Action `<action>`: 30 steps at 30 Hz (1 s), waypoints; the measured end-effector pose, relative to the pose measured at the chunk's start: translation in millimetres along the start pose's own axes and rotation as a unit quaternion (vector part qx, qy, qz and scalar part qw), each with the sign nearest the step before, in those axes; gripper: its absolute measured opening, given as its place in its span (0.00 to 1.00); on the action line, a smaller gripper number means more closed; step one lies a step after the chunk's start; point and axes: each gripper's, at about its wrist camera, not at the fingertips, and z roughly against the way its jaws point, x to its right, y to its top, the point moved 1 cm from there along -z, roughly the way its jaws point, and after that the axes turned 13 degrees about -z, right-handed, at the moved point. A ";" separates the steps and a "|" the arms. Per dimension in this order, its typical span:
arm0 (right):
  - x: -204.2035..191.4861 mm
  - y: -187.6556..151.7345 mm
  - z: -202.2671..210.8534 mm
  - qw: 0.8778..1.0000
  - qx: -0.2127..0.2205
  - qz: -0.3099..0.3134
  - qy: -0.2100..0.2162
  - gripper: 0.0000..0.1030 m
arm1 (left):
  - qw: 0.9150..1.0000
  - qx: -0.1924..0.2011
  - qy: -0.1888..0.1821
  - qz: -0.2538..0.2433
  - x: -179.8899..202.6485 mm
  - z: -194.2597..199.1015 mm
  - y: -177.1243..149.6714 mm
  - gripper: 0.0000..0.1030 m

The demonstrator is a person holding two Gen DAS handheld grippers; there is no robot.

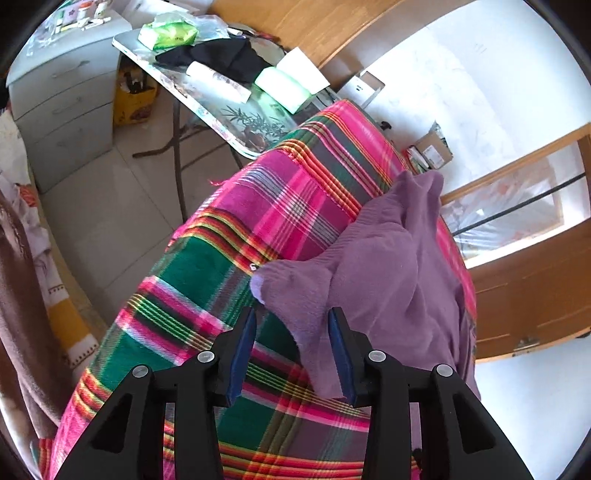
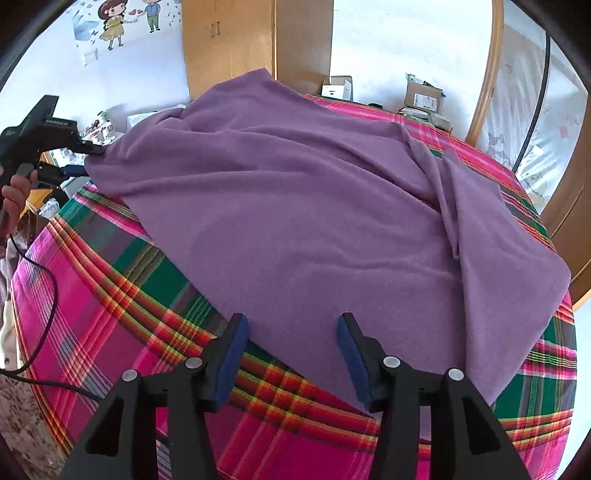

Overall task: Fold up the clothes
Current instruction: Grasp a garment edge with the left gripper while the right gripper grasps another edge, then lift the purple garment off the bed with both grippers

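1. Purple fleece garment (image 2: 295, 206) spread over plaid cloth (image 2: 110, 325) on a round-looking surface; wrinkled, one flap folded over on the right side.
2. Right gripper (image 2: 291, 354): jaws spread wide, nothing pinched. Blue pads (image 2: 231, 362) hovering at the garment's near hem; hem edge running between the fingers, left pad over plaid, right pad over purple fabric. Contact with the fabric: cannot tell.
3. Left gripper (image 1: 291, 354): jaws spread too, blue pads (image 1: 242, 354) apart. Corner of the garment (image 1: 373, 273) lying in the gap, closer to the right pad; not clamped.
4. Seen from the right wrist camera, left gripper (image 2: 74, 158) far to the upper left of the right gripper, at the garment's far corner; fingertips at the fabric edge, touching or not unclear. Hand (image 2: 14, 195) on its handle, cable (image 2: 40, 332) trailing down over the plaid.
5. Ahead-left of the left gripper, beyond the plaid cloth (image 1: 207, 295): folding table (image 1: 221, 118) with green tissue pack (image 1: 168, 35), black cloth (image 1: 225, 57), white tube (image 1: 218, 81). White drawer unit (image 1: 62, 107) further left.
6. Ahead of the right gripper, past the garment: cardboard boxes (image 2: 423, 98) on the floor, wooden wardrobe (image 2: 229, 40), cartoon wall sticker (image 2: 118, 22).
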 end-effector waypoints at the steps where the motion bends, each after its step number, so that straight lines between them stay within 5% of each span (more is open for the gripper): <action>1: 0.7 -0.6 0.2 1.000 0.000 0.001 -0.001 0.55 | 1.000 -0.002 -0.002 0.001 0.1 -1.3 0.5 0.41; 17: 8.4 -1.5 -0.9 1.000 0.015 -0.003 0.010 0.56 | 0.997 -0.006 -0.047 0.063 -0.9 -18.8 6.1 0.41; 20: 10.4 -0.5 0.0 1.000 0.018 -0.005 0.007 0.41 | 0.997 -0.004 -0.045 0.062 0.0 -18.0 6.7 0.40; 22: 13.1 1.1 0.2 1.000 0.020 -0.009 0.002 0.20 | 0.997 -0.002 -0.041 0.061 0.9 -17.5 6.9 0.38; 26: 18.5 3.5 0.0 1.000 0.024 -0.013 -0.006 0.08 | 0.998 0.003 -0.028 0.060 3.0 -16.3 7.1 0.31; 30: 28.0 5.3 4.2 0.999 0.037 -0.031 -0.006 0.07 | 0.998 0.013 -0.014 0.056 9.1 -11.7 7.2 0.23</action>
